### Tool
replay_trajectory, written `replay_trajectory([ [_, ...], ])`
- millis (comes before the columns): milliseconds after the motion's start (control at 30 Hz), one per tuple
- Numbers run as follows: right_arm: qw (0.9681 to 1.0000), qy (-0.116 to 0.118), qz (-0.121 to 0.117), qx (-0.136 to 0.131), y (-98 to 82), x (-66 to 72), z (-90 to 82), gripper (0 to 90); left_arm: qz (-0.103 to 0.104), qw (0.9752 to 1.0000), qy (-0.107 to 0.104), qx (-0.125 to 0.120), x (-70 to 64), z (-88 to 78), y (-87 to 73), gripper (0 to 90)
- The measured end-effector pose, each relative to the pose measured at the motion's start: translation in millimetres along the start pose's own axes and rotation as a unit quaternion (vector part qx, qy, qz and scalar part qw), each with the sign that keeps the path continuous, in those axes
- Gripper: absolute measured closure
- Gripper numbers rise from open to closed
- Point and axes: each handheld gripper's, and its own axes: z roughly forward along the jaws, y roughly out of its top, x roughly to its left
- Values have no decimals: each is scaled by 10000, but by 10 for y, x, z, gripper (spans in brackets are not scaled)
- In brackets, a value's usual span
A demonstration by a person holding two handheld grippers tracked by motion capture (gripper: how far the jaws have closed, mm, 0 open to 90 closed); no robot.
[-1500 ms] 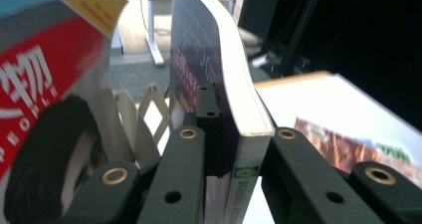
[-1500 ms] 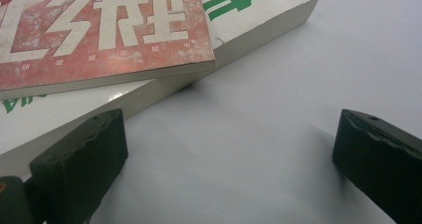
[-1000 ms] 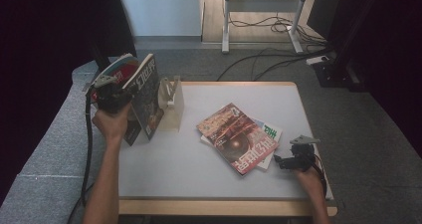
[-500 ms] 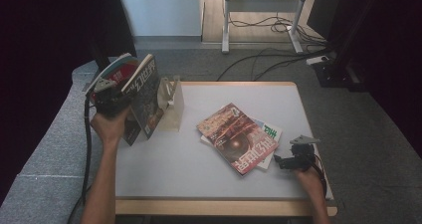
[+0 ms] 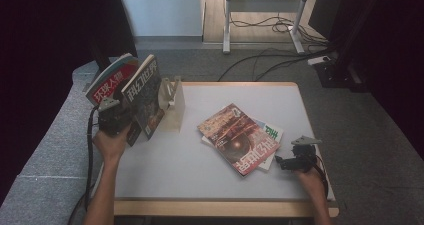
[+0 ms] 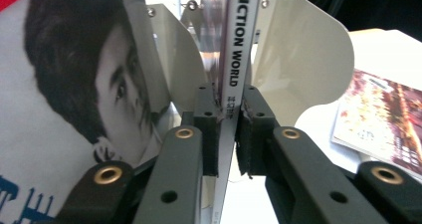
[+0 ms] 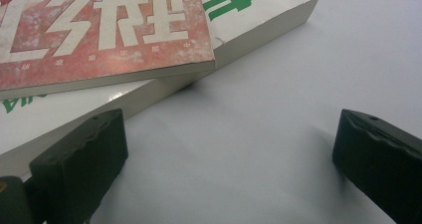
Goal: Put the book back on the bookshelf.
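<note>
In the high view the person's left forearm rose from the bottom left of the frame, the hand wrapped round the left gripper (image 5: 114, 121) at the table's (image 5: 200, 165) left edge, with its cable hanging down beside the arm. That gripper's jaws had just been closing and were clamped on the spine of the dark magazine (image 5: 144, 99), which stood on edge at the left of the frame, its long axis running up and slightly toward the upper right, its top leaning a little to the right. In the left gripper view the same magazine (image 6: 238, 50) rose straight up the middle of the frame between the two pads (image 6: 206, 122), which pressed on either side of the spine (the words FICTION WORLD ran along it), with the white bookend (image 6: 303, 69) curving up behind it at the upper right. A second magazine with a red cover (image 5: 111, 80) leaned just to its left. The right forearm entered at the bottom right of the high view, the hand resting low on the table with the right gripper (image 5: 286, 162) pointing left at the stack of flat magazines (image 5: 239, 138) in the centre. In the right gripper view its jaws stood wide apart over bare tabletop, holding nothing, the left one just beside the stack's lower corner (image 7: 149, 97).
</note>
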Motion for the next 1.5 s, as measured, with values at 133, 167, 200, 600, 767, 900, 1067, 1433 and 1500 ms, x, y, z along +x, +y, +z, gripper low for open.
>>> replay_trajectory([
  [133, 10000, -1, 1, 0, 0, 0, 0, 4, -76, 9999, 89, -16, 28, 32, 29, 813],
  [167, 10000, -1, 0, 0, 0, 0, 0, 4, -97, 9999, 113, -24, 40, 35, 29, 813],
  [200, 10000, 1, 1, 0, 0, 0, 0, 4, -113, 9999, 118, -37, 50, 37, 26, 811],
  [600, 10000, -1, 0, -2, 0, 0, 0, 4, -6, 10000, 20, 2, 41, -25, -65, 617],
  [767, 10000, -1, -1, -2, 0, 1, 0, 4, -2, 9998, -184, 11, 18, -105, -153, 550],
  [900, 10000, -2, 1, -4, -1, 1, 0, 4, -9, 9993, -382, 18, 3, -156, -214, 499],
  [1067, 10000, -2, -1, -3, 0, 1, 0, 4, 73, 9980, -622, 45, -47, -195, -281, 410],
  [1433, 10000, -4, -7, -6, 0, 0, 0, 4, 418, 9918, -1204, 83, -244, -231, -473, 141],
  [1500, 10000, -5, -6, -9, 0, 1, 0, 4, 501, 9903, -1290, 157, -289, -220, -531, 120],
])
